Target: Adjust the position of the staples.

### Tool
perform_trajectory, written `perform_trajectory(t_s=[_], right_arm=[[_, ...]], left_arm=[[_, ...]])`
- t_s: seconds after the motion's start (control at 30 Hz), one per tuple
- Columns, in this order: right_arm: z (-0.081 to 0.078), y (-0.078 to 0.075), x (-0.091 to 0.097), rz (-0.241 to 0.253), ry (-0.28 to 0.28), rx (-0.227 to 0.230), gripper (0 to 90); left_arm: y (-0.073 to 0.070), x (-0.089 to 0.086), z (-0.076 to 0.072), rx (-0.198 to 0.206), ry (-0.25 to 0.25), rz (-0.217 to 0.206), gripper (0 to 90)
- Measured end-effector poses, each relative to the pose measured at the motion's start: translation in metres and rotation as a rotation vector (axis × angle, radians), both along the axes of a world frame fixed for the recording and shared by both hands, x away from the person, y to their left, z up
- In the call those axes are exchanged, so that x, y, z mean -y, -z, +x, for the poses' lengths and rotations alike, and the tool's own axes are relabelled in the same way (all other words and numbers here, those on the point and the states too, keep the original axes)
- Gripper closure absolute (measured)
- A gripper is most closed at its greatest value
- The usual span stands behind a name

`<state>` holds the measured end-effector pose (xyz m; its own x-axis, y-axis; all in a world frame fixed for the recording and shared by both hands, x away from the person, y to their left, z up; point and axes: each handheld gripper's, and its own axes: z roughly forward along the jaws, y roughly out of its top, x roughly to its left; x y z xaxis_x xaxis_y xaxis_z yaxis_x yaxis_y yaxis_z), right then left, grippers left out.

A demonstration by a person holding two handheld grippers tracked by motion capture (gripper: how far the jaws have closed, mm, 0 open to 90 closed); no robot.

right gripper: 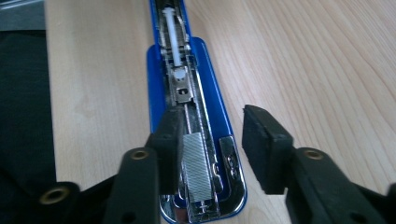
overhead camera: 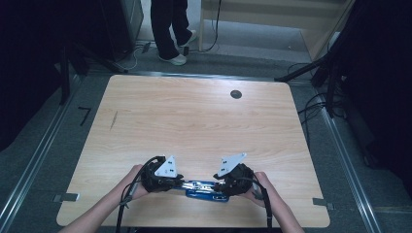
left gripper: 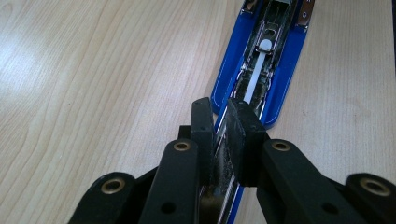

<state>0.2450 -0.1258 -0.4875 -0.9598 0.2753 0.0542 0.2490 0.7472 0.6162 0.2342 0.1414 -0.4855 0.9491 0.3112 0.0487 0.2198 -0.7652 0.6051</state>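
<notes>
Two grippers: both at the bottom centre of the high view, one at each end of a blue stapler.
Table (overhead camera: 194,116): pale wood, spanning the middle of the high view; a small dark round grommet (overhead camera: 236,94) sits upper right of centre.
Person behind: dark trousers and white shoes (overhead camera: 179,59) on the floor at the top edge.
Left gripper (overhead camera: 163,178): lower left of centre, grey plate on top — in the left gripper view its jaws stand nearly together, clamped on the stapler's metal end.
Right gripper (overhead camera: 232,183): lower right of centre; in the right gripper view its jaws stand apart, the left pad against the metal channel, the right pad clear of the stapler.
Stapler (overhead camera: 204,189): lying opened flat near the table's near edge, between the two grippers.
Staples (right gripper: 198,165): a silvery strip lying in the open channel, lower centre of the right gripper view.
Pusher (left gripper: 256,72): white plastic rod in the channel, upper centre of the left gripper view.
</notes>
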Motion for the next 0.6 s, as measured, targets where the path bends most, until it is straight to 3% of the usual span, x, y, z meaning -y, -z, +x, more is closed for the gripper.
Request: perform_trajectory(t_s=[0.07,0.1,0.13,0.17,0.23,0.6], right_arm=[[-0.001,-0.001,0.000,0.016,0.030,-0.011,56.6],[-0.002,-0.002,0.000,0.027,0.084,-0.025,52.9],[-0.002,-0.002,0.000,0.027,0.084,-0.025,52.9],[-0.002,-0.003,-0.002,0.025,0.143,-0.029,49.1],[-0.003,-0.003,-0.005,0.022,0.177,-0.037,46.6],[-0.008,0.004,-0.018,-0.044,0.275,-0.031,37.2]], left_arm=[[0.000,0.000,0.000,-0.002,-0.001,-0.001,82.1],[0.000,0.000,0.000,-0.004,-0.003,0.001,81.9],[0.000,0.000,0.000,-0.004,-0.003,0.001,81.9],[0.000,0.000,0.000,-0.002,-0.003,0.002,81.8],[0.000,0.000,0.000,-0.002,-0.003,0.003,81.8],[0.000,0.000,0.000,-0.002,-0.004,0.002,81.7]])
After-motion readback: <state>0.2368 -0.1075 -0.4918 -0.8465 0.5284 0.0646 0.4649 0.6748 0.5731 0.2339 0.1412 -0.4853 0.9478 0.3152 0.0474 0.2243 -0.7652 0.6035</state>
